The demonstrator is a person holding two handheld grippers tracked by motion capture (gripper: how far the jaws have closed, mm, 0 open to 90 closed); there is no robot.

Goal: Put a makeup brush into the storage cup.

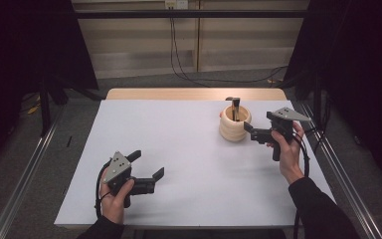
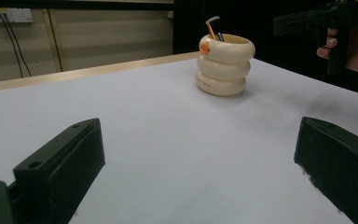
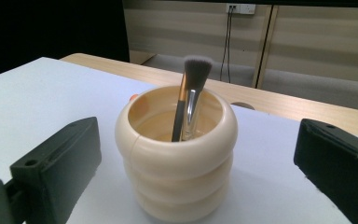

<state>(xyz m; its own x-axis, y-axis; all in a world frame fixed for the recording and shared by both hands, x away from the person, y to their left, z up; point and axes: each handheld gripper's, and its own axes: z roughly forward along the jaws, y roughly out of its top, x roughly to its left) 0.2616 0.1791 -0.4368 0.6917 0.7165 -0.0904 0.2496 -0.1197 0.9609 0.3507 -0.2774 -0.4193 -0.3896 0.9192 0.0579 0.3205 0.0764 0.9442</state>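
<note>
A cream ringed cup [image 1: 235, 125] is standing upright on the white worktop [image 1: 189, 164], in the upper right of the high view, with a makeup brush [image 3: 190, 95] leaning inside it, bristles up. The right hand-held gripper [image 1: 251, 130] is pointing at the cup from the right of the frame, its jaws spread wide and holding nothing; in the right gripper view the cup is sitting between the two jaws, a little farther out than their tips and not touching either.

Judging by that framing, the cup or its brush is being approached. To take the cup well, the jaws should be advancing level until the pads are flanking the middle ring, then closing gently so the rounded wall is not slipping or tipping. For the brush, the gripper would need lifting above the rim first.

The right hand [image 1: 286, 149] is gripping its handle upright, forearm coming in from the lower right. The left hand-held gripper [image 1: 146, 165] is resting low at the lower left, released, its jaws aimed across bare worktop, well apart from the cup.
</note>
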